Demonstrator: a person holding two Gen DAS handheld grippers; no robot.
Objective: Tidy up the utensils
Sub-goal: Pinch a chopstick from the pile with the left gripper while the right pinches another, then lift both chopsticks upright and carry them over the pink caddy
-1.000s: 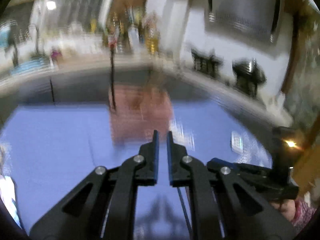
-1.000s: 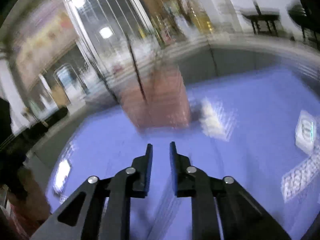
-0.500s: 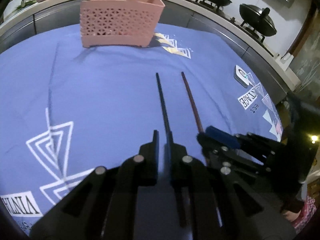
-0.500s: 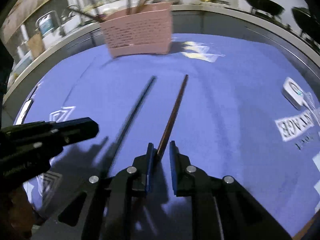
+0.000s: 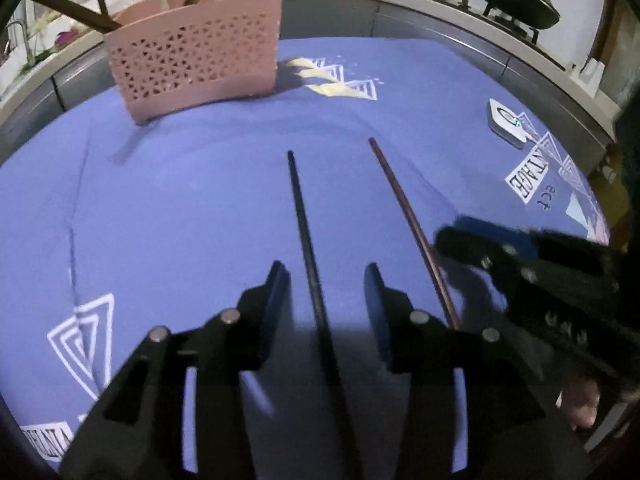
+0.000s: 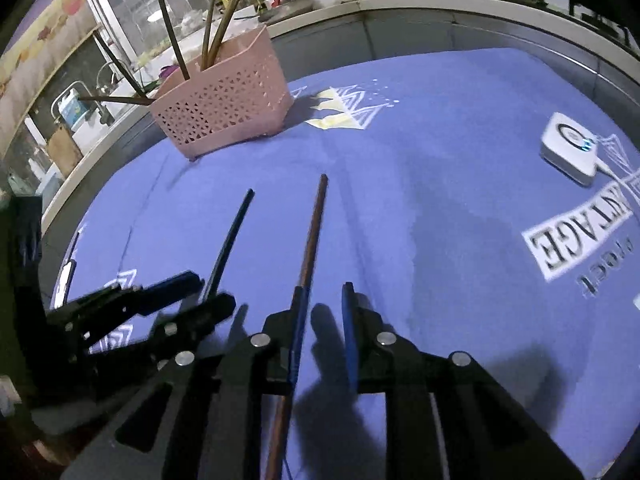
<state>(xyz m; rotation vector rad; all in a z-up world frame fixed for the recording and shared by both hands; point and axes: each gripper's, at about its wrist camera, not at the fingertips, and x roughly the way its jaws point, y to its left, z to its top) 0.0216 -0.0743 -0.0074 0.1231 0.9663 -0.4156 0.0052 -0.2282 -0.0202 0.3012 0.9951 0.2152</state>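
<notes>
A black chopstick (image 5: pixel 302 224) and a brown chopstick (image 5: pixel 404 208) lie side by side on the blue cloth. My left gripper (image 5: pixel 326 276) is open, low over the cloth, with the black chopstick running between its fingers. My right gripper (image 6: pixel 322 300) is open; the brown chopstick (image 6: pixel 312 236) runs along the inner face of its left finger. A pink perforated basket (image 5: pixel 196 60) stands at the far side with several chopsticks in it; it also shows in the right wrist view (image 6: pixel 228 104). Each gripper appears in the other's view, the right one (image 5: pixel 476 246) and the left one (image 6: pixel 200 292).
A small white device (image 6: pixel 570 148) with a cable lies on the cloth at the right. The blue cloth (image 5: pixel 180 200) has white printed patterns. Black woks (image 5: pixel 516 0) sit on a stove behind the counter edge.
Both grippers came down from a raised, blurred view to the chopsticks on the cloth. Both have opened, and each has a chopstick between or against its fingers.
</notes>
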